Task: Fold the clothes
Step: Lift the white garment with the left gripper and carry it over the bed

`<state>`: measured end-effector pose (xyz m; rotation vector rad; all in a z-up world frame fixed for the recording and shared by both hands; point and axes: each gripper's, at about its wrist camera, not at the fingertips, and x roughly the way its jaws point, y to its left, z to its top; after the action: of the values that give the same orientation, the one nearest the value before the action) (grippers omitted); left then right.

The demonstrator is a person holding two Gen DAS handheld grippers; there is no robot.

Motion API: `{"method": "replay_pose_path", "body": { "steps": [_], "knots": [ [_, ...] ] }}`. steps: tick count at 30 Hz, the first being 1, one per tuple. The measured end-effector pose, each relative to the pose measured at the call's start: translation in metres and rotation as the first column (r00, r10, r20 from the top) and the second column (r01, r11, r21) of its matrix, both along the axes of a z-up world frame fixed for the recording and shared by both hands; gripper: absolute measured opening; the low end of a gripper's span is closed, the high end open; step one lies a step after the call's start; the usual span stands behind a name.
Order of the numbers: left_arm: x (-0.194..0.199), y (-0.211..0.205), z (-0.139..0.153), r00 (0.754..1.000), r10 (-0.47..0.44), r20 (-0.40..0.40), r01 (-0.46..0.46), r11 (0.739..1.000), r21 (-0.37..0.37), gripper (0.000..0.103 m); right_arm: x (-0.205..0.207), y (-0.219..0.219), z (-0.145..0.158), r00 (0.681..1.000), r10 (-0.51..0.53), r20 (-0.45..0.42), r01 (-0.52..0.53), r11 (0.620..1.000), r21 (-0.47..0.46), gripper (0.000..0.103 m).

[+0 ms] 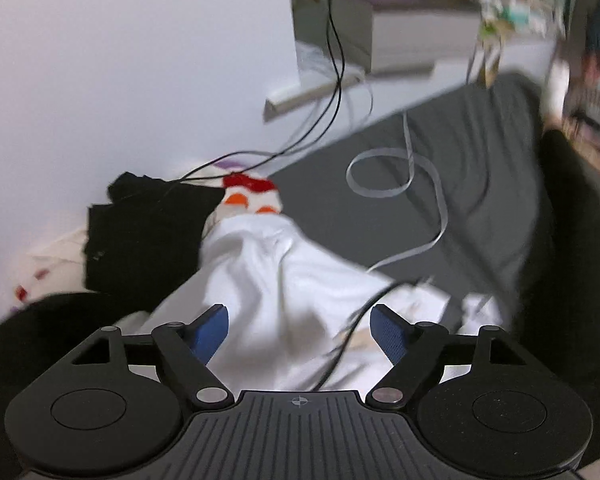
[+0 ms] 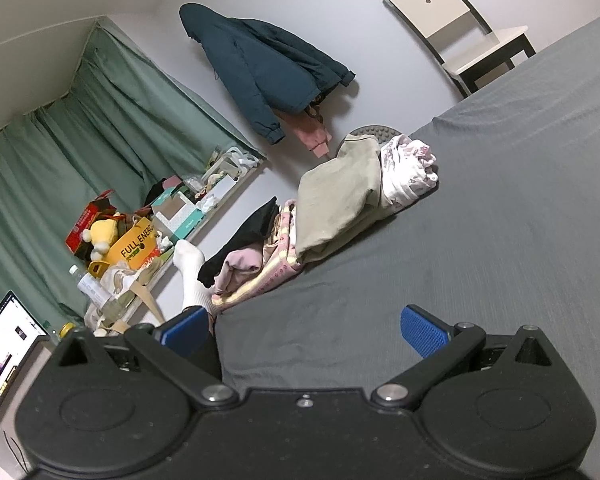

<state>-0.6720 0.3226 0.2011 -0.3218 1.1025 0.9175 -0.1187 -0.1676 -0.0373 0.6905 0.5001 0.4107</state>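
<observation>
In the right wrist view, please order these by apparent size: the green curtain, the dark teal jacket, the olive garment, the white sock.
1. Green curtain
2. Dark teal jacket
3. Olive garment, though it is nearer, so its rank against the jacket is unsure
4. White sock

We see a home bedroom: a grey-sheeted bed (image 2: pixel 500 208), green curtains (image 2: pixel 100 128), a jacket (image 2: pixel 260 76) hung on the wall.

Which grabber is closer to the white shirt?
Left. The left gripper hangs open right over the white shirt. The right gripper, also open, faces bare grey bedsheet; no white shirt shows in its view.
</observation>
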Motion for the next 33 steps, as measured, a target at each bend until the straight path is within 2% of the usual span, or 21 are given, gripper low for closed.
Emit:
{"method": "replay_pose_path", "body": {
  "steps": [1, 3, 4, 5, 7, 8, 9, 10, 11, 12, 13, 16, 17, 19, 21, 24, 28, 30, 33],
  "knots": [
    [0.004, -0.001, -0.005, 0.998, -0.010, -0.065, 0.011, 1.000, 0.026, 0.079, 0.000, 0.000, 0.000, 1.000, -0.001, 0.000, 0.001, 1.000, 0.000, 0.103],
    [0.008, -0.003, -0.018, 0.974, -0.016, -0.225, 0.043, 0.992, 0.115, 0.078, 0.001, 0.000, 0.000, 1.000, -0.002, -0.001, 0.002, 1.000, 0.001, 0.103],
    [0.008, -0.003, -0.022, 0.962, -0.016, -0.272, 0.061, 0.986, 0.156, 0.078, 0.002, -0.001, 0.000, 1.000, -0.003, -0.004, 0.003, 1.000, 0.004, 0.103],
    [0.007, -0.002, -0.026, 0.953, -0.026, -0.302, 0.088, 0.977, 0.193, 0.078, 0.002, -0.001, 0.000, 1.000, -0.004, -0.008, 0.004, 1.000, 0.007, 0.103],
    [0.002, 0.003, -0.034, 0.948, -0.050, -0.315, 0.123, 0.969, 0.216, 0.075, 0.003, -0.002, -0.001, 1.000, -0.004, -0.012, 0.005, 1.000, 0.014, 0.103],
    [0.000, 0.006, -0.036, 0.944, -0.025, -0.328, 0.108, 0.965, 0.237, 0.054, 0.002, -0.002, -0.001, 1.000, -0.005, -0.011, 0.005, 1.000, 0.015, 0.103],
    [-0.002, 0.009, -0.039, 0.939, 0.006, -0.343, 0.090, 0.961, 0.263, 0.037, 0.002, -0.002, -0.001, 1.000, -0.006, -0.011, 0.006, 1.000, 0.014, 0.103],
    [-0.003, 0.010, -0.043, 0.924, 0.035, -0.381, 0.094, 0.944, 0.315, 0.032, 0.002, -0.002, -0.001, 1.000, -0.006, -0.011, 0.006, 1.000, 0.014, 0.103],
    [-0.003, 0.009, -0.050, 0.903, 0.043, -0.427, 0.120, 0.929, 0.349, 0.019, 0.002, -0.003, -0.002, 1.000, -0.005, -0.011, 0.005, 1.000, 0.015, 0.103],
    [-0.002, 0.008, -0.056, 0.880, 0.048, -0.473, 0.152, 0.914, 0.375, 0.011, 0.002, -0.003, -0.003, 1.000, -0.006, -0.014, 0.006, 1.000, 0.015, 0.103],
    [-0.001, 0.009, -0.059, 0.887, 0.044, -0.459, 0.147, 0.916, 0.373, 0.010, 0.002, -0.004, -0.003, 1.000, -0.007, -0.017, 0.008, 1.000, 0.016, 0.103],
    [-0.003, 0.009, -0.053, 0.944, 0.041, -0.327, 0.093, 0.919, 0.383, 0.009, 0.002, -0.004, -0.004, 1.000, -0.011, -0.023, 0.012, 1.000, 0.017, 0.103],
    [-0.004, 0.007, -0.047, 0.963, 0.045, -0.266, 0.072, 0.906, 0.417, 0.009, 0.003, -0.004, -0.005, 1.000, -0.012, -0.026, 0.012, 1.000, 0.017, 0.103],
    [-0.005, 0.003, -0.034, 0.984, 0.047, -0.173, 0.046, 0.864, 0.501, 0.009, 0.003, -0.004, -0.006, 0.999, -0.014, -0.034, 0.015, 1.000, 0.015, 0.103],
    [-0.003, 0.002, -0.024, 0.989, 0.046, -0.143, 0.044, 0.823, 0.566, 0.009, 0.004, -0.004, -0.007, 0.999, -0.021, -0.043, 0.021, 1.000, 0.016, 0.103],
    [0.004, 0.002, -0.005, 0.993, 0.058, -0.105, 0.028, 0.742, 0.670, 0.008, 0.004, -0.006, -0.006, 0.999, -0.027, -0.043, 0.028, 0.999, 0.027, 0.103],
    [0.015, -0.009, 0.028, 0.999, 0.006, -0.048, 0.034, 0.605, 0.796, 0.008, 0.005, -0.007, -0.008, 0.998, -0.037, -0.050, 0.038, 0.999, 0.025, 0.103],
    [0.027, -0.019, 0.051, 0.998, -0.044, -0.033, 0.051, 0.538, 0.841, 0.008, 0.006, -0.008, -0.008, 0.998, -0.039, -0.058, 0.041, 0.999, 0.032, 0.103],
    [0.051, -0.044, 0.085, 0.989, -0.149, -0.017, 0.079, 0.424, 0.902, 0.008, 0.005, -0.007, -0.008, 0.998, -0.038, -0.056, 0.040, 0.999, 0.034, 0.103]
  ]
}}
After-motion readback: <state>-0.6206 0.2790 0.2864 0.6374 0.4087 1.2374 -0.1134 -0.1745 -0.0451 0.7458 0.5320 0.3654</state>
